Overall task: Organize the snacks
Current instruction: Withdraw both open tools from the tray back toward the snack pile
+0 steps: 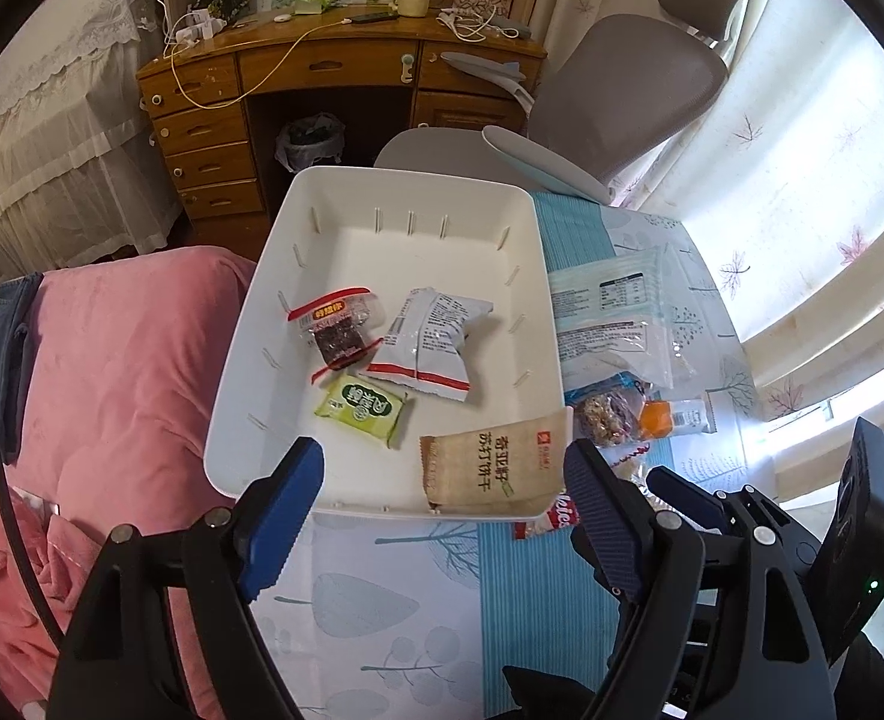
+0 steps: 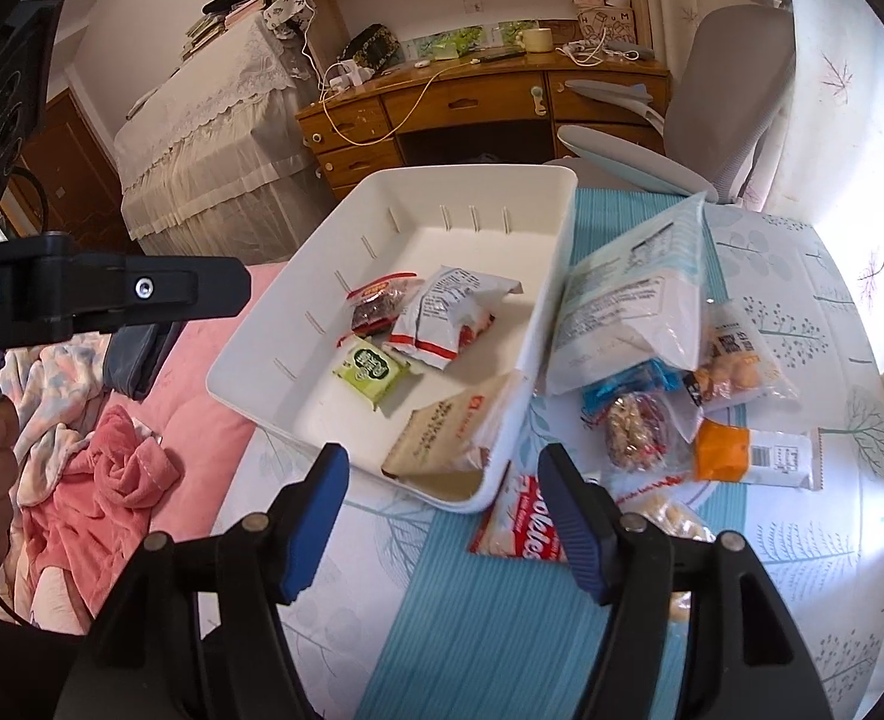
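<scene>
Over the tray [image 1: 297, 228], both grippers' jaws gape wide, seemingly gripping nothing.

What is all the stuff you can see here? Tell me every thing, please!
white tray: 1, white, on the table beside the pink bedding
brown cracker packet: 1, tan, in the tray's near corner, leaning on its wall
green packet: 1, green, in the tray
silver pouch: 1, silver and red, in the tray
clear packet: 1, clear with red, in the tray
loose snacks: a pile, mixed colours, on the table outside the tray
tablecloth: 1, blue and white
pink bedding: pink
wooden desk: 1, brown, at the back
chair: 1, grey
left gripper: 1, black and blue, open, empty
right gripper: 1, open, empty
</scene>
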A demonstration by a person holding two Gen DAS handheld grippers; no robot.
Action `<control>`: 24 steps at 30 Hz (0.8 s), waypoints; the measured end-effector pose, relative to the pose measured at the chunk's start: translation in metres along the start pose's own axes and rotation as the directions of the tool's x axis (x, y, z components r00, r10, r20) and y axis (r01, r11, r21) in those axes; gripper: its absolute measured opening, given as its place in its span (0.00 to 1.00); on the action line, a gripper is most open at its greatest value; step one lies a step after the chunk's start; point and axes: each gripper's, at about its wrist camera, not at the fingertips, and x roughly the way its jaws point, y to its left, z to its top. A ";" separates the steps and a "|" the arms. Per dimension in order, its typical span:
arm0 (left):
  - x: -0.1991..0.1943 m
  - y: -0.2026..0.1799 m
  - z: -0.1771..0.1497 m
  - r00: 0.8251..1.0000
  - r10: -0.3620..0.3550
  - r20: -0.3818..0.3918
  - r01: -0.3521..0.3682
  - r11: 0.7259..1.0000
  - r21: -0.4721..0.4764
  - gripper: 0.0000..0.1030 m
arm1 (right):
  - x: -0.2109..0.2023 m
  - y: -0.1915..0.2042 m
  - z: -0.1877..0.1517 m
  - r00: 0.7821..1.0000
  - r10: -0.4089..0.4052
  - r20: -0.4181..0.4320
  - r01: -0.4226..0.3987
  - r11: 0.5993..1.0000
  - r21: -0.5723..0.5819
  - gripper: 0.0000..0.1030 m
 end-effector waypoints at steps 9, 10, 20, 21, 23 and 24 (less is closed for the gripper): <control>-0.005 -0.029 -0.018 1.000 0.001 -0.012 -0.002 0.998 -0.059 0.79 | -0.018 -0.024 -0.007 0.999 0.019 -0.039 -0.021 0.998 -0.052 0.64; -0.005 -0.031 -0.021 1.000 0.002 -0.013 -0.003 0.998 -0.066 0.79 | -0.020 -0.028 -0.007 0.999 0.022 -0.041 -0.024 0.998 -0.060 0.64; -0.003 -0.069 -0.045 0.999 0.021 -0.024 -0.024 0.989 -0.148 0.79 | -0.037 -0.064 -0.014 0.996 0.045 -0.071 -0.053 0.992 -0.112 0.72; -0.003 -0.072 -0.047 0.999 0.023 -0.025 -0.026 0.988 -0.151 0.79 | -0.039 -0.069 -0.015 0.996 0.047 -0.074 -0.055 0.992 -0.113 0.72; -0.002 -0.081 -0.051 0.999 0.028 -0.027 -0.032 0.987 -0.157 0.79 | -0.041 -0.076 -0.016 0.996 0.052 -0.079 -0.061 0.991 -0.116 0.72; -0.002 -0.084 -0.053 0.999 0.030 -0.026 -0.033 0.987 -0.160 0.79 | -0.042 -0.080 -0.018 0.995 0.052 -0.083 -0.062 0.991 -0.118 0.72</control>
